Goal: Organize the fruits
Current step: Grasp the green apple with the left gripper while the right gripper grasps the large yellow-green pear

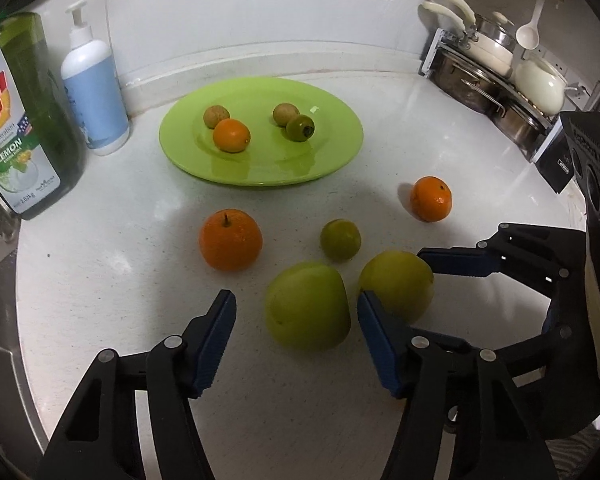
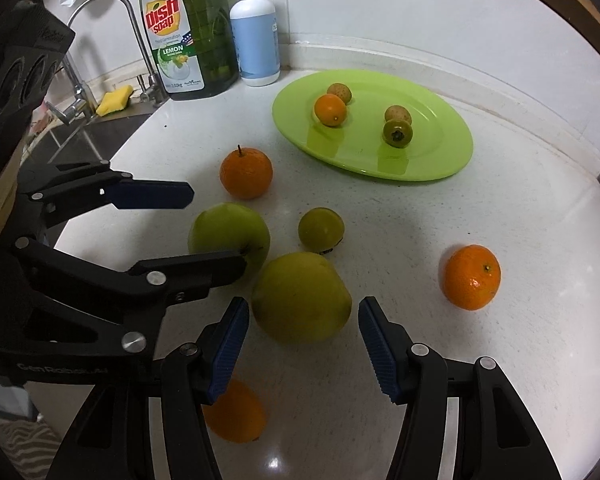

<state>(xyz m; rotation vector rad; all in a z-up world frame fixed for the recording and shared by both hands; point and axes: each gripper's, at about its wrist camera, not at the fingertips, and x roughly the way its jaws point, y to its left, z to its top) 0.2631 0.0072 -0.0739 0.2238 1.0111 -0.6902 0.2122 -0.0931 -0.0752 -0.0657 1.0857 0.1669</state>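
A green plate (image 1: 332,148) (image 2: 440,148) holds a small orange (image 1: 231,135) (image 2: 330,109), two brownish fruits and a green persimmon (image 1: 300,128) (image 2: 397,133). On the white counter lie two oranges (image 1: 230,240) (image 1: 431,199) (image 2: 246,173) (image 2: 471,277), a small green fruit (image 1: 340,239) (image 2: 321,229) and two large green fruits. My left gripper (image 1: 296,310) (image 2: 216,232) is open around one large green fruit (image 1: 307,306) (image 2: 228,232). My right gripper (image 2: 303,318) (image 1: 396,276) is open around the other (image 2: 301,297) (image 1: 396,286). Another orange (image 2: 236,414) lies under my right gripper.
A dish soap bottle (image 1: 24,120) (image 2: 190,32) and a pump bottle (image 1: 94,88) (image 2: 256,36) stand at the back. A tap (image 2: 140,44), yellow sponge (image 2: 115,100) and sink are at the left. A rack of pots (image 1: 496,72) stands at the back right.
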